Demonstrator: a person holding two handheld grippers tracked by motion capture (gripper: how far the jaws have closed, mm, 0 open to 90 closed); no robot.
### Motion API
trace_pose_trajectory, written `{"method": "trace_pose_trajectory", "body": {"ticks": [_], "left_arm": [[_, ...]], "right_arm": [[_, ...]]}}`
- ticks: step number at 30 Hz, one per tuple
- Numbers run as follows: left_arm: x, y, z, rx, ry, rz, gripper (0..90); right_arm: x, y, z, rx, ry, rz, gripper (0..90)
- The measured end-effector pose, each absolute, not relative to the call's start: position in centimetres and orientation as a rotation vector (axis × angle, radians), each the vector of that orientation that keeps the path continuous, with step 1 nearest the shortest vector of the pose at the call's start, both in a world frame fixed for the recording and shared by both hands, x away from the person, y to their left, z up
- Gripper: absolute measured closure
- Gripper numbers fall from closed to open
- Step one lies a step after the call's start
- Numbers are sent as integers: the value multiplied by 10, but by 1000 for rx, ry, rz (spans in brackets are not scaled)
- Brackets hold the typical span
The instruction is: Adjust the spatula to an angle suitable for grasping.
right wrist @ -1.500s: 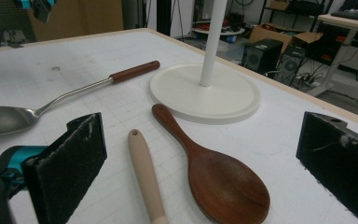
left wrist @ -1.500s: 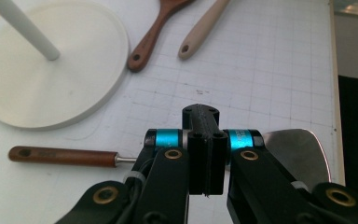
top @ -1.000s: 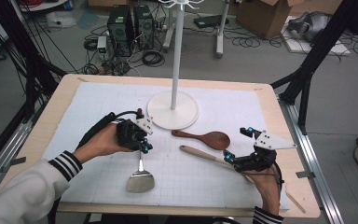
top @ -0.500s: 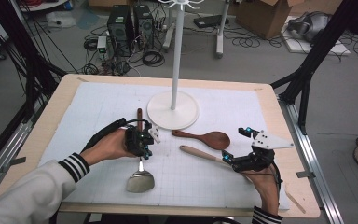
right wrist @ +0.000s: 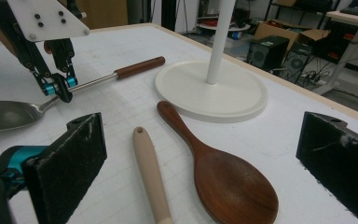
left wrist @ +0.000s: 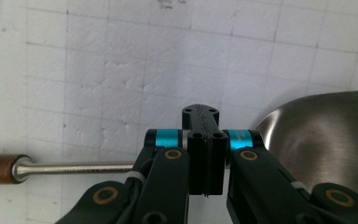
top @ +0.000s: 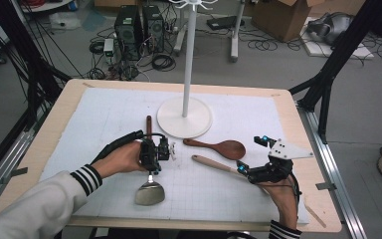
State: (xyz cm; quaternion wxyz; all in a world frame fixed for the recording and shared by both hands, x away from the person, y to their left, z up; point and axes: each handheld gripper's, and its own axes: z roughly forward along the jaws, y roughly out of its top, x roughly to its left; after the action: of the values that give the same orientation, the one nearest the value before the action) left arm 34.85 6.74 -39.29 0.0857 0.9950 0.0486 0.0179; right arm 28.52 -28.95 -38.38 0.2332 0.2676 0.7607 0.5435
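Counting utensils on the white grid mat [top: 104,114]: 3 total. 1 metal spoon [top: 149,191] w/ steel shaft and brown wood handle, 1 dark wooden spoon [top: 219,148], 1 pale wooden utensil [top: 211,164] whose far end is hidden under the R gripper in the high view. Also 1 white stand [top: 184,117], round base + single pole, sitting at mat centre-back.

L gripper [top: 155,155] is clamped shut on the metal spoon's shaft, roughly mid-length; bowl lies toward the person, handle points toward the stand base. In the left gripper view [left wrist: 204,140] the jaws meet over the thin steel rod, brown handle end off to one side, shiny bowl on the other. Right gripper view shows the same pinch from across the table [right wrist: 58,88], the spoon bowl [right wrist: 9,114] low on the mat and the shaft sloping up a bit toward the handle.

R gripper [top: 248,172] is wide open, nothing held; its 2 black pads [right wrist: 77,158] stand well apart, w/ the pale utensil handle [right wrist: 150,175] and dark spoon bowl [right wrist: 233,186] lying on the mat between them, untouched. Dark spoon's handle tip is just beside the stand base [right wrist: 212,91].

2 hands, 2 grippers; striped cuff on the L sleeve [top: 87,179].
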Motion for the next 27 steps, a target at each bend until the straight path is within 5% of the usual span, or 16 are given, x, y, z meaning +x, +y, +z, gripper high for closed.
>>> {"method": "trace_pose_trajectory", "body": {"ticks": [27], "left_arm": [[352, 73, -396, 3016, 175, 32, 900]], "right_arm": [[285, -288, -384, 733, 2097, 1489, 7]]}}
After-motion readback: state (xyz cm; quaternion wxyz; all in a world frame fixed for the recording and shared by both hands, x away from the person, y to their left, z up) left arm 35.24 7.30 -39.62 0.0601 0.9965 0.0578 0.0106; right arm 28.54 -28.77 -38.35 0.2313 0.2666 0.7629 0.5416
